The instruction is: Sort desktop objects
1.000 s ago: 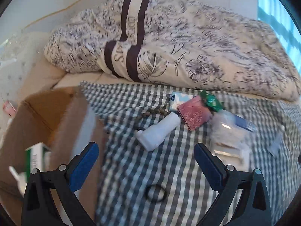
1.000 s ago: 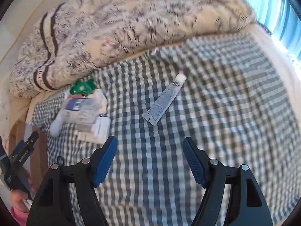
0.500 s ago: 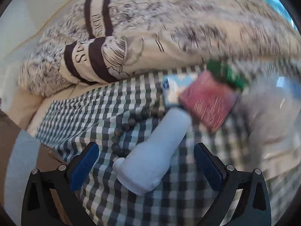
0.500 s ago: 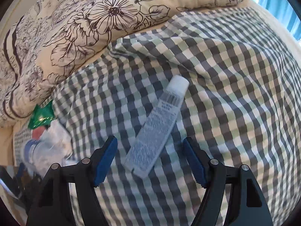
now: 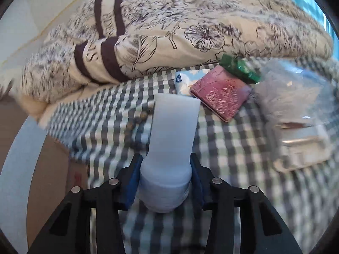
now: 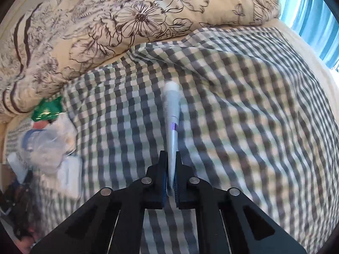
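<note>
Left gripper [image 5: 165, 182]: clamped on the cap end of the pale blue squeeze bottle [image 5: 172, 135], body pointing away, likely ready to lift.
Right gripper [image 6: 171, 175]: pinching the flat tail of the slim silver tube [image 6: 172, 124], which suits narrow jaws.
Left view only: maroon embossed booklet [image 5: 220, 97], brown beads [image 5: 141, 116], cardboard box [image 5: 53, 169] beside the checked cloth [image 5: 222, 148].

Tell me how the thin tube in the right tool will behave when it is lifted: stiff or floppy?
The tube is probably soft. The right tool pinches its flat tail end, so the free cap end may droop. It looks thin and likely light. Its smooth skin could slip between the pads.
</note>
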The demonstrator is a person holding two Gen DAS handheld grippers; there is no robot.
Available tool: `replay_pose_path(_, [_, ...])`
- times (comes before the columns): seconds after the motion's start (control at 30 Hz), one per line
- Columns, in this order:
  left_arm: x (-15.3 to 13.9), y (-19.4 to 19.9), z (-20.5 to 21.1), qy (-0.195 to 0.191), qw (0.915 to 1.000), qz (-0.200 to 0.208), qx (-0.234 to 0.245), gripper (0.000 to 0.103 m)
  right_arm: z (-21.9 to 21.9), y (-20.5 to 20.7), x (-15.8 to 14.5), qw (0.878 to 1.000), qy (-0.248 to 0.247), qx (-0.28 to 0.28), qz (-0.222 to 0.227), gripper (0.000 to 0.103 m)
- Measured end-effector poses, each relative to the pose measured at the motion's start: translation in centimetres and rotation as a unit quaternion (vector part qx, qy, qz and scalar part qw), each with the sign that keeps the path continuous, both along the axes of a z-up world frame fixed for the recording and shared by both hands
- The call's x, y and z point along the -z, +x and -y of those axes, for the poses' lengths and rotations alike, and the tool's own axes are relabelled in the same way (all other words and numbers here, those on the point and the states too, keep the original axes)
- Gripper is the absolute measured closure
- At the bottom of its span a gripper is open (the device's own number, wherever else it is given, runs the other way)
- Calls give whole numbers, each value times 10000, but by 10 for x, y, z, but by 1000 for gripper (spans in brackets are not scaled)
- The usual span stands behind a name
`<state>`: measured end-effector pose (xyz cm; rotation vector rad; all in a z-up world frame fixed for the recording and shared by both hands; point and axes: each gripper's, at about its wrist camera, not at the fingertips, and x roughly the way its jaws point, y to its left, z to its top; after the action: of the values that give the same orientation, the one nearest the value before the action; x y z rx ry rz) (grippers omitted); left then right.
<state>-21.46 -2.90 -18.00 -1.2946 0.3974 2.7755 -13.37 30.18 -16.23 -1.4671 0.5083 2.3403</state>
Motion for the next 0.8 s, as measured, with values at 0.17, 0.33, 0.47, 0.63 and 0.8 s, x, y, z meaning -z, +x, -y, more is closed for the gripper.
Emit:
replay_pose_path(0.17, [-24, 35, 4, 339, 9994, 13, 32, 59, -8, 38, -39, 9998, 92, -24, -159, 98])
replay_pose_path(0.33, [-76, 65, 9, 481, 9979, -265, 329, 59, 4, 49, -68, 9991, 2, -278, -317, 98])
replay_pose_path(0.47, [-111, 83, 27, 877, 9953, -244, 332, 59, 19, 64, -81, 9982, 84, -485, -354, 98])
replay_pose_path(0.63, [-143, 104, 51, 947, 9945, -395, 230, 59, 30, 76, -82, 9973, -96, -618, -387, 98])
replay_pose_path(0.8, [-155, 114, 55, 888, 9950, -400, 205, 59, 29, 68, -51, 9973, -365, -627, -62, 53])
